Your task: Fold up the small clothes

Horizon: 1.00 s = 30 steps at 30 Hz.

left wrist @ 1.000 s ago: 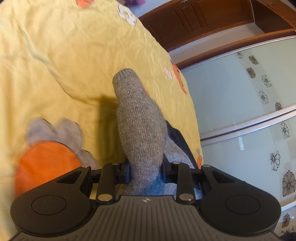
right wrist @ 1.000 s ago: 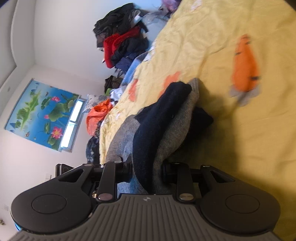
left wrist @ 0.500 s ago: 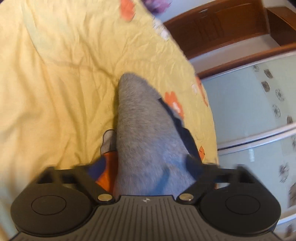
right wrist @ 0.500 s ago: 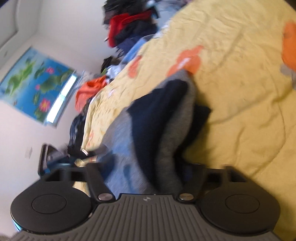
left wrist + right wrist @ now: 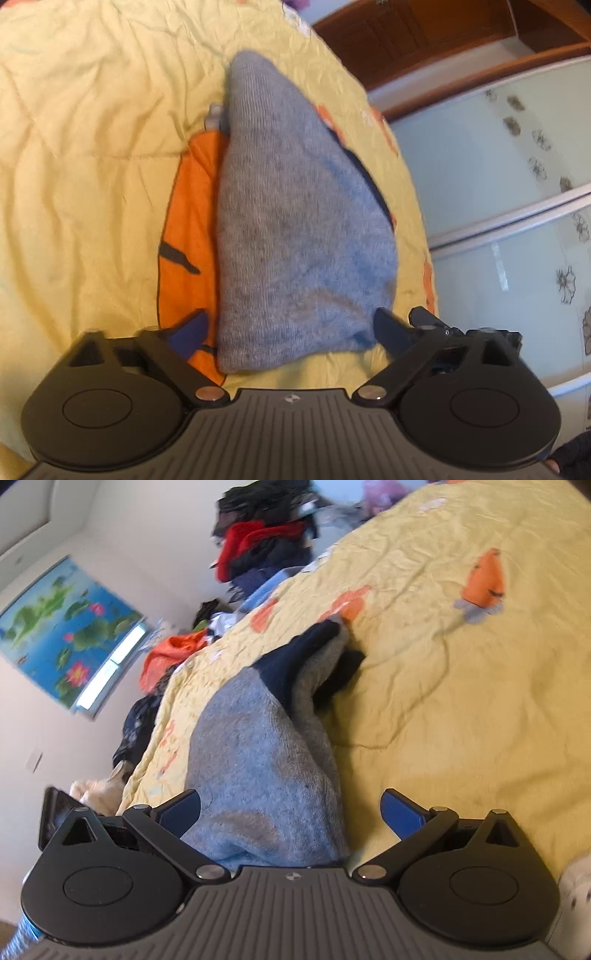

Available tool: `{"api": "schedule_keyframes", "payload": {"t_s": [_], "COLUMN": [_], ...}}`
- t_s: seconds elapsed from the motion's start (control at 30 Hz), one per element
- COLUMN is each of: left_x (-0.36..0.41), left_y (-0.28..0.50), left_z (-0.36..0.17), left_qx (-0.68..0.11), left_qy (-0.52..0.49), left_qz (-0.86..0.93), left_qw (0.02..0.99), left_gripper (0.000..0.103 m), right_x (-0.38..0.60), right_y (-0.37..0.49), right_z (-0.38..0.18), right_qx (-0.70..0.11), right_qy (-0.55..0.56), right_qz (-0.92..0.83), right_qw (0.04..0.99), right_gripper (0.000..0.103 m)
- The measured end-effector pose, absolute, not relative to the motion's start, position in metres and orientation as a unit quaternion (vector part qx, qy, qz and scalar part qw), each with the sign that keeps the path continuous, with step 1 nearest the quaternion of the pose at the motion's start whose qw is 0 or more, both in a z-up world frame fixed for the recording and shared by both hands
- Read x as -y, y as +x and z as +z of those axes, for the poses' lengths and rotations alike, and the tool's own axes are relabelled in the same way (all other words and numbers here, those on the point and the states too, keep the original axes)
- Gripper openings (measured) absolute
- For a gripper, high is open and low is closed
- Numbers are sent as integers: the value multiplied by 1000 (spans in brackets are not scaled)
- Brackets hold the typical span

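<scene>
A grey knitted sock (image 5: 295,229) with a dark navy part lies folded on the yellow bedspread (image 5: 92,147). My left gripper (image 5: 291,328) is open, its jaws wide apart on either side of the sock's near end. In the right wrist view the same grey sock (image 5: 258,768) runs away from me, its navy toe (image 5: 295,664) at the far end. My right gripper (image 5: 291,808) is open too, with the sock lying loose between the spread jaws.
An orange carrot print (image 5: 188,236) on the bedspread lies under the sock's left side. A mirrored wardrobe (image 5: 498,177) stands to the right of the bed. A heap of dark and red clothes (image 5: 266,542) sits at the bed's far end.
Both grippers were shut on the sock a second ago and have opened. The sock now lies flat on the bedspread, and both grippers have drawn back a little.
</scene>
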<state>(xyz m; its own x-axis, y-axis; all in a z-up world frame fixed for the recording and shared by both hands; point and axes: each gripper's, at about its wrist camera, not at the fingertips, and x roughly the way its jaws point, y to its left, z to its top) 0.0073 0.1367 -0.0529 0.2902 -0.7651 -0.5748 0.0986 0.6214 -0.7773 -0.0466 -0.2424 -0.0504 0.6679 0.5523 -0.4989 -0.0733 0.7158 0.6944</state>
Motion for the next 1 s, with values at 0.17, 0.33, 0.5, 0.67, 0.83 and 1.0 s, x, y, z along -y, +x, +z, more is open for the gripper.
{"api": "schedule_keyframes", "payload": {"t_s": [0.17,0.33,0.5,0.67,0.83,1.0], "left_x": [-143,-148,-152,-162,-173,-191], "left_y": [8,4,1,-3,-19,-34], "left_z": [-66,-71,-57,-40,-43,-65], "left_qx": [-544,-540,-534,-539,-547,-557], "left_qy": [-328,-333,-332,-314,-305,-315], "left_qz": [-278,-282,-292,-303,-302,-292], "left_qw": [720,720,721,720,719,711], "left_gripper": [32,16,16,16,16,16], "right_x": [224,225,227,225,218,212], "right_y": [-43,-44,-56,-63,-80,-93], "right_z": [-51,-70,-61,-38,-38,-48], "right_qx": [-374,-396,-375,-375,-387,-399], "right_qy": [337,397,425,408,387,318], "right_qz": [182,153,168,193,213,205], "right_qw": [845,813,806,810,809,835], "right_gripper": [84,21,21,21,21,24]}}
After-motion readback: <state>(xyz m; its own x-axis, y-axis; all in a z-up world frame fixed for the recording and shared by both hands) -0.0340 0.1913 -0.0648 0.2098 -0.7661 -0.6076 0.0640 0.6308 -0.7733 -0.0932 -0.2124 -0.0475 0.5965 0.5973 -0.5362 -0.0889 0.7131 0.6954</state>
